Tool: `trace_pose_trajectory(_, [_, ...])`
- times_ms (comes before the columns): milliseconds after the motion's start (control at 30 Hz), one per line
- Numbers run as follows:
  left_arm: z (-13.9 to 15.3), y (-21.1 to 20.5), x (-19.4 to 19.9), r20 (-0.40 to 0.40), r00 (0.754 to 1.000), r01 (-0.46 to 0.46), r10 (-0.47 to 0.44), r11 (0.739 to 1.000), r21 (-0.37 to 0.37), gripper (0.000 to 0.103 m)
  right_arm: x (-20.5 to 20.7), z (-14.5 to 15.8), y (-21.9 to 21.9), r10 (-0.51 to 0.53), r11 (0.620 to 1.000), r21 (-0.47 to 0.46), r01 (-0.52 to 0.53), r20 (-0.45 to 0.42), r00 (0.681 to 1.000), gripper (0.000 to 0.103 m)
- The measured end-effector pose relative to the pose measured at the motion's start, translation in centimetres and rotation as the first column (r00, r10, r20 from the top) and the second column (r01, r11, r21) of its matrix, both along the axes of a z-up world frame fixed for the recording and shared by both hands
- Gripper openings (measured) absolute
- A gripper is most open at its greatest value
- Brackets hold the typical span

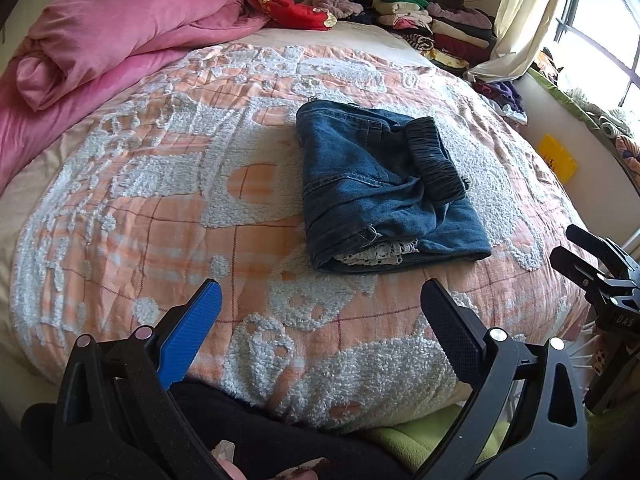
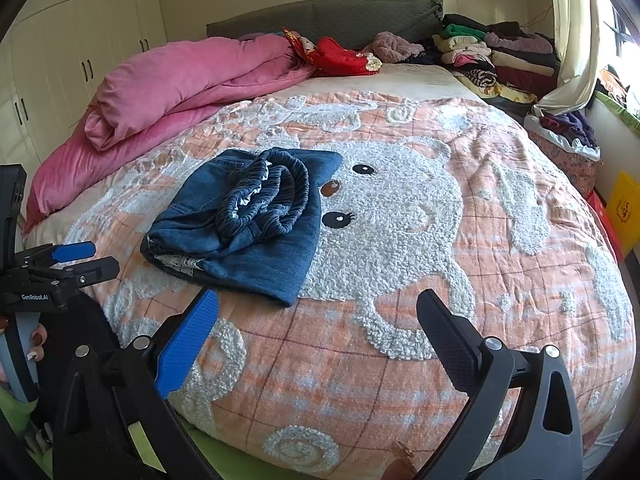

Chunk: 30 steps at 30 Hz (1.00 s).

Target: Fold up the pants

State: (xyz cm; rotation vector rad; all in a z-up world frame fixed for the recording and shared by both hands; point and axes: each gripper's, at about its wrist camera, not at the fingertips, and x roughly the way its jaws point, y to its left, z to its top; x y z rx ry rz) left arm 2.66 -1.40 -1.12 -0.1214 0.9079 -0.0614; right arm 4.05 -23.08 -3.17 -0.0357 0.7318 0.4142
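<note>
My left claw [image 1: 320, 308]: its two fingers are wide apart and hold nothing. It hangs on the near side of the pants, over the edge of the bed. I think it waits there because the folding looks done.
My right claw [image 2: 318, 320]: wide apart too, and empty. It sits just this side of the pants, not touching them.
Writing on the claws: the left one reads "GenRobot.AI" in the right wrist view. The right one shows "DAS" in the left wrist view.
Pants [image 1: 380, 184]: blue jeans, folded into a small thick bundle. They lie flat on the bed cover, in the middle of the bed, with the stretchy waistband [image 2: 266, 196] on top.
Bed cover [image 2: 400, 340]: orange checks with a fluffy white bear, just right of the pants. It is a soft, flat spot for folding.
Pink blanket [image 1: 100, 40]: rolled up left of the pants and farther back, pushed aside, I guess, to make room.
Clothes pile [image 2: 500, 56]: stacked far behind the pants by the headboard, maybe where folded things go.
Yellow thing [image 1: 556, 156]: by the wall, right of the pants. I cannot read its print.
</note>
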Motion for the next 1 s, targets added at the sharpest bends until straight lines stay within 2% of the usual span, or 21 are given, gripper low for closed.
trace_pose_trajectory(1000, [0.05, 0.14, -0.12, -0.005, 1.0, -0.012, 0.012, 1.0, 0.002, 0.093, -0.12, -0.4, 0.06, 0.01, 1.0, -0.004, -0.01, -0.004, 1.0, 0.098])
